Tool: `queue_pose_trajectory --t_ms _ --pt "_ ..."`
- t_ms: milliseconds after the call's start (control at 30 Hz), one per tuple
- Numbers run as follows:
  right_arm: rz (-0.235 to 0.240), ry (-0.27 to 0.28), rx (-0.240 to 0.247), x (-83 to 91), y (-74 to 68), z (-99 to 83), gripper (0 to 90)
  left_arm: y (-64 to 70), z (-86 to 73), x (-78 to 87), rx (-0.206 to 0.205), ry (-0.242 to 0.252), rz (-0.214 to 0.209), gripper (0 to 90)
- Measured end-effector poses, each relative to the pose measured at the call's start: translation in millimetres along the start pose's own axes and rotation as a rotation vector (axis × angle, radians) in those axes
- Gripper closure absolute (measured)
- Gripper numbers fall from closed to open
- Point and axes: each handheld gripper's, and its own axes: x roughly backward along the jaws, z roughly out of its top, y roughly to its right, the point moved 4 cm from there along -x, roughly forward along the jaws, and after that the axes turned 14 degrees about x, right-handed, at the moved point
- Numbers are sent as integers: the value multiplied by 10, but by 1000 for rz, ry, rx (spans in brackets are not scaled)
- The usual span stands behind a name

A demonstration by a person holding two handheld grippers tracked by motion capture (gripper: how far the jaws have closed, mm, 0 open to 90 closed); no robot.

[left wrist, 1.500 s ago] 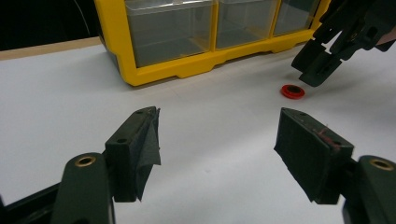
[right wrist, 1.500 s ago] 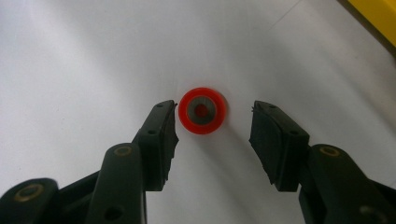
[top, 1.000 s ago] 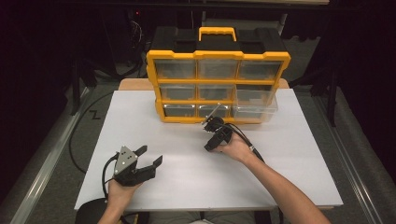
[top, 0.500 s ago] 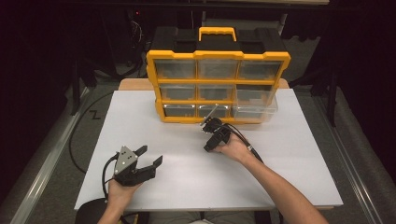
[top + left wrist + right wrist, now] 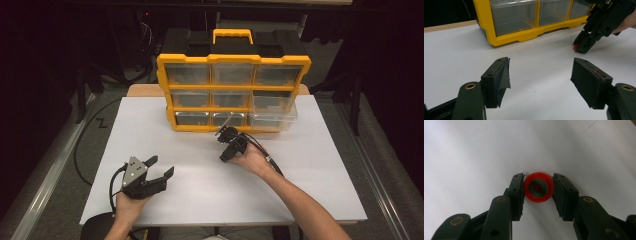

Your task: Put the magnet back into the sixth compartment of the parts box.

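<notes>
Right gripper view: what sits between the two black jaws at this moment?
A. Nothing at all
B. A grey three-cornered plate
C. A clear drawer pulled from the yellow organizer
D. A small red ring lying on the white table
D. In the right gripper view a small red ring lies on the white table, with the right gripper closed against its two sides.

Black two-jaw left tool [image 5: 161, 169], grey triangular plate, black cable; black right tool [image 5: 223, 147], brass-coloured pivot screws.
</notes>
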Motion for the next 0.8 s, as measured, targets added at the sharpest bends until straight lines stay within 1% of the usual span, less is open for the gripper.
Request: queue_pose_trajectory --t_ms 33,133,200,233,267,300,367,400,533,567,600,733,767,800 --pt "-3 0 -2 0 -5 1 644 -1 0 0 0 -1 0 311" --pt "-15 2 17 2 -9 0 645 -6 2 -7 0 0 1 311" --pt "-12 -4 17 10 -20 -4 645 -9 2 -12 0 -1 2 311" --pt "-17 2 32 13 -13 -7 646 -10 2 -13 -1 -3 2 312" --pt "-14 -1 36 24 -14 -9 646 -9 2 -14 -2 -3 2 311" --pt "-13 1 25 31 -23 -11 646 -9 2 -15 -2 -2 2 312" --pt "-14 7 33 58 -19 -18 646 -9 3 -13 -3 0 1 313" --pt "-14 10 25 65 -24 -21 646 -9 4 -12 -3 1 1 313" --pt "-14 11 39 108 -32 -37 646 -16 2 -16 -11 -2 3 315" --pt "-12 4 35 117 -40 -44 646 -21 4 -22 -10 -1 6 316" --pt "-13 5 45 123 -36 -51 646 -26 5 -24 -10 -1 6 316" --pt "-13 9 45 157 -50 -68 646 -43 12 -30 -4 3 10 316" --pt "-10 10 57 170 -52 -70 646 -44 13 -29 -3 3 10 316" --pt "-13 13 60 182 -62 -74 646 -44 13 -29 -4 4 10 316"
